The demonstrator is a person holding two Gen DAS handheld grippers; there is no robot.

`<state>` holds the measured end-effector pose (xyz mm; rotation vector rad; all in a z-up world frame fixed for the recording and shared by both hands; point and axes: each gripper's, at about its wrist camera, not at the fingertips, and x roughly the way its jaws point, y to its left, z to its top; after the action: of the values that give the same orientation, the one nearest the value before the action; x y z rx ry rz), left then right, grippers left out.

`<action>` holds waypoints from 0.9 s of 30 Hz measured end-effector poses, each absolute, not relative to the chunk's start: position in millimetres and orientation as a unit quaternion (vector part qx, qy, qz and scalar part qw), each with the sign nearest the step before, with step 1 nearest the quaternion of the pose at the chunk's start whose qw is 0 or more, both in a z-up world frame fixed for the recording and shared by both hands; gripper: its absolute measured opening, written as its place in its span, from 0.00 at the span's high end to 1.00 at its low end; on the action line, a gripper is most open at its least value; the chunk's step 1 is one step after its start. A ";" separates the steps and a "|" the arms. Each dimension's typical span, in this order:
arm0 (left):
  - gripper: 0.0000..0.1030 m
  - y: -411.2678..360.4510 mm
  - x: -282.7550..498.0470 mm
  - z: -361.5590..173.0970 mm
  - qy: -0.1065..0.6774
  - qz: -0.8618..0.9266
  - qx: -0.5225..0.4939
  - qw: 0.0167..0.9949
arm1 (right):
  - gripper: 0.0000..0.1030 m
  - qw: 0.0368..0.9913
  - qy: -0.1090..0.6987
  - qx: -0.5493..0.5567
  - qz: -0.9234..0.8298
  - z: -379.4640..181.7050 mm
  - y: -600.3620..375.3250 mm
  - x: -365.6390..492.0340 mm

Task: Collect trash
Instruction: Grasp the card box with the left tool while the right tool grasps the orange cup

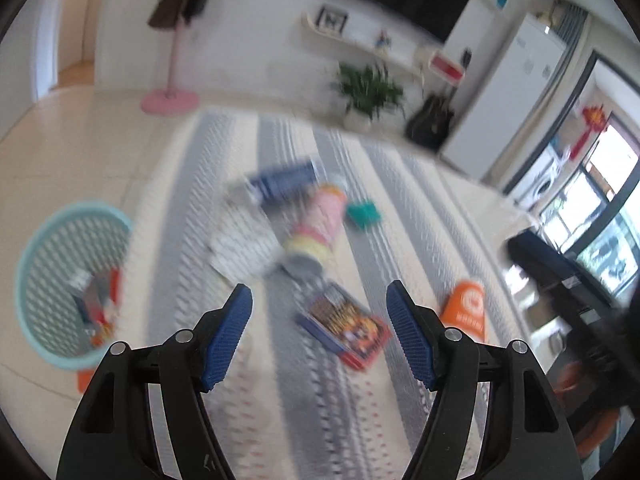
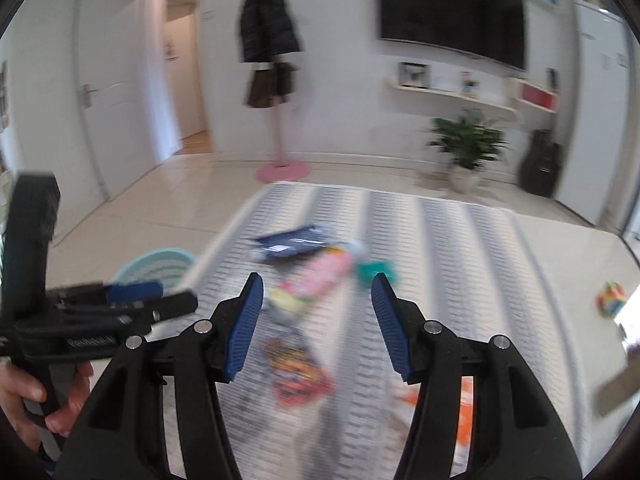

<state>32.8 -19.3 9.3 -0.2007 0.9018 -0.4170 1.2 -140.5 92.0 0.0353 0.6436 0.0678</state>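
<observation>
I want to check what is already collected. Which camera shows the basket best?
The left wrist view: the whole basket shows, with some trash inside. The right wrist view shows only part of its rim, behind the left gripper.

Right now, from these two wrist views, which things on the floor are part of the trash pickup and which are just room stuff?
Job:
- turquoise basket, some trash already inside
- dark blue wrapper
- pink and yellow packet
- colourful snack packet
- orange packet
- small teal piece

Just there:
- striped rug
- potted plant
- pink coat stand
- TV
</observation>
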 end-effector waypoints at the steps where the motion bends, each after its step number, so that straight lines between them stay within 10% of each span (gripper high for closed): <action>1: 0.34 -27.3 34.4 0.5 0.444 -0.200 -0.092 0.869 | 0.49 0.948 0.317 0.022 0.022 89.5 -151.8 -1.3; 27: 0.29 -137.2 85.0 -92.5 0.503 -0.147 -0.009 0.852 | 0.33 0.875 0.449 0.171 -0.060 -42.0 -279.9 -10.9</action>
<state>85.0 -137.2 -92.5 -0.0191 1.0583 -0.3096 -10.9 -279.9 -42.0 0.3559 0.9372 -0.1243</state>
